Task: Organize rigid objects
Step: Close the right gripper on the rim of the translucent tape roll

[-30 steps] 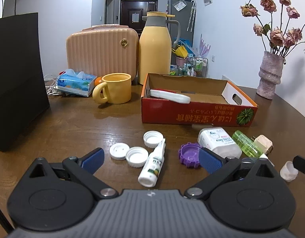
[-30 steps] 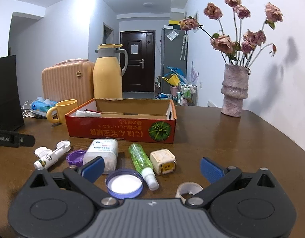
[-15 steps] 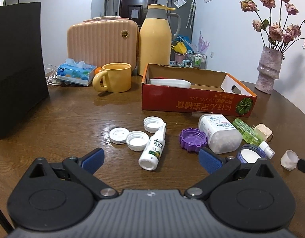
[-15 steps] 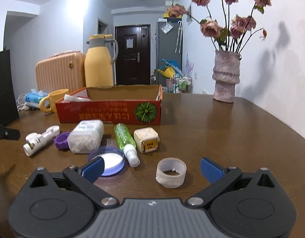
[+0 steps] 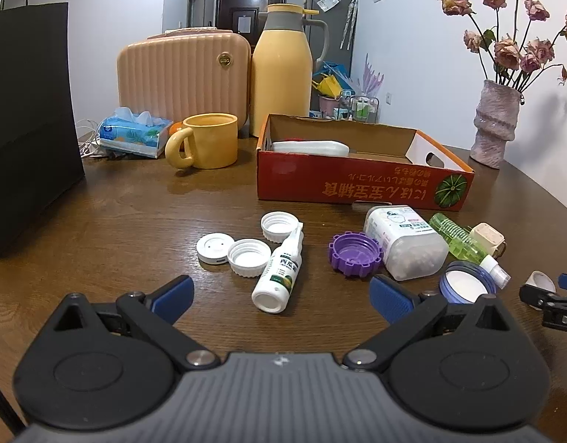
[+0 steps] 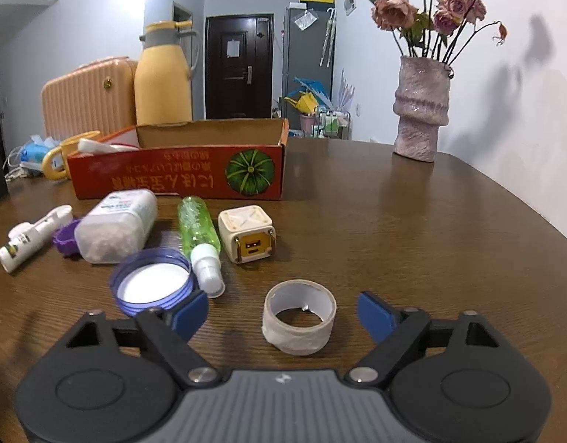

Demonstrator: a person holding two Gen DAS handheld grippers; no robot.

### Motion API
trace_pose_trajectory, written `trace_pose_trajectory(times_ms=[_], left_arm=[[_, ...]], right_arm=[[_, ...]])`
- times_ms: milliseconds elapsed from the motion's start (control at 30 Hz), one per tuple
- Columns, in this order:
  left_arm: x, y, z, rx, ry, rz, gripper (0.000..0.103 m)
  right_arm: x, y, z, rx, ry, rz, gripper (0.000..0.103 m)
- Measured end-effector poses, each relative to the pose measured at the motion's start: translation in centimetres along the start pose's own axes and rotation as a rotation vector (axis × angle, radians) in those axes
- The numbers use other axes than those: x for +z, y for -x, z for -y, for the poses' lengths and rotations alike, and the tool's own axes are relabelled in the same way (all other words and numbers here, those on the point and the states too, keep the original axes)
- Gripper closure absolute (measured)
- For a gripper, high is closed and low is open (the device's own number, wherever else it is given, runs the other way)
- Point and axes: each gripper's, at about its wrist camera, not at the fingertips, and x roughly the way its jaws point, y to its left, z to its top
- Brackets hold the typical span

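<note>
The right gripper [image 6: 283, 313] has the roll of tape [image 6: 299, 317] straight ahead, lying between its 2 blue pads [image 6: 375, 315]; the jaws have just been closing, yet a gap shows on each side of the roll, so nothing is pinched yet; the roll lies flat on the wooden table [image 6: 412, 229] with its hole facing up, so the pads would meet its round outer wall from either side. The left pad sits just beside the blue lid [image 6: 150, 280] and the cap of the green spray bottle [image 6: 198, 232]; a careless squeeze could nudge them. The left gripper [image 5: 279, 291] is spread and holds nothing, with the small white bottle [image 5: 278, 273] lying in front of it, base toward the camera, long axis running away; the tape is well off at its far right, so the right hand is plainly the nearer. The red cardboard box [image 6: 180, 173], the likely place for these things, stands beyond the clutter, ahead and to the left of the right gripper.
</note>
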Motion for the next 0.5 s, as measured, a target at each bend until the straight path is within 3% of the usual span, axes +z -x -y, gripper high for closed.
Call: trace_pose_trajectory(times_ms=[100,200,500], left_arm=[[0.0,-0.1,-0.2,0.0,0.0,-0.002,0.0],[0.0,-0.3,-0.4,-0.002,0.006,-0.004,0.0],[0.2,-1.6,-1.0,0.0,0.0,-0.025,0.0]], right_arm=[[0.3,-0.9,0.2,0.009,-0.007,-0.034,0.037],[0.4,-1.5,0.4,0.026,-0.022,-0.057,0.061],[1.2,-1.3,0.2,0.048,-0.082,0.03,0.062]])
